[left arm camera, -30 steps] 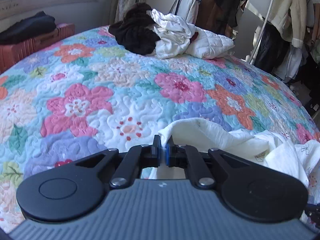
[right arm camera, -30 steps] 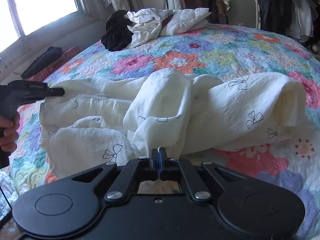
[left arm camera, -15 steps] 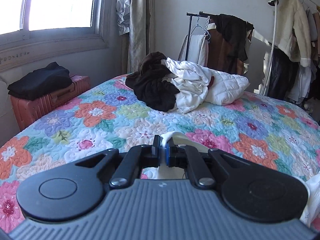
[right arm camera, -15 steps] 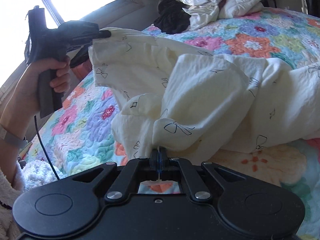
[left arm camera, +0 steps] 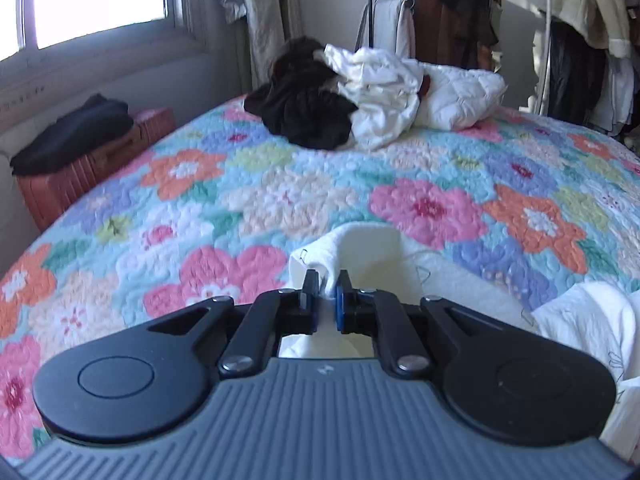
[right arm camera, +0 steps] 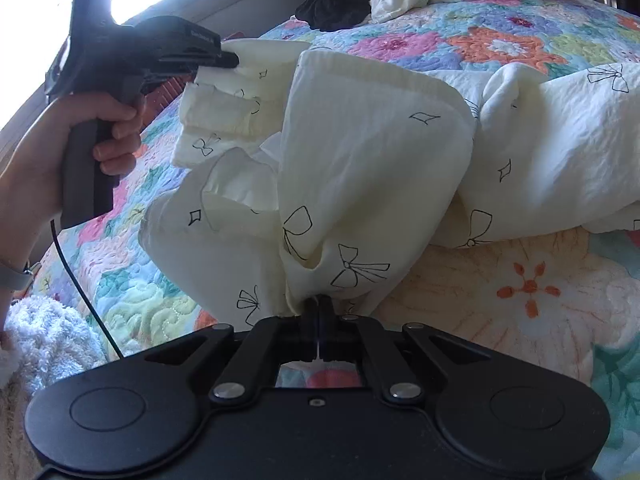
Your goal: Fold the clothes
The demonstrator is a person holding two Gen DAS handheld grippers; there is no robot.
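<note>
A cream garment with small black bow prints (right arm camera: 372,152) is held up over the flowered quilt (right arm camera: 520,280). My right gripper (right arm camera: 319,304) is shut on its lower edge. My left gripper (left arm camera: 327,280) is shut on a corner of the same garment (left arm camera: 360,248); it also shows in the right wrist view (right arm camera: 230,60), at upper left, pinching the cloth's far corner. The rest of the garment drapes onto the bed at right (right arm camera: 560,132).
A pile of dark and white clothes (left arm camera: 360,96) lies at the far end of the bed. A red suitcase (left arm camera: 92,168) with a dark garment on it stands by the window wall. A clothes rack (left arm camera: 460,12) stands behind the bed.
Both grippers have lifted the garment off the quilt. The left gripper has come closer to the right one, and its view has tilted back down towards the bed.
</note>
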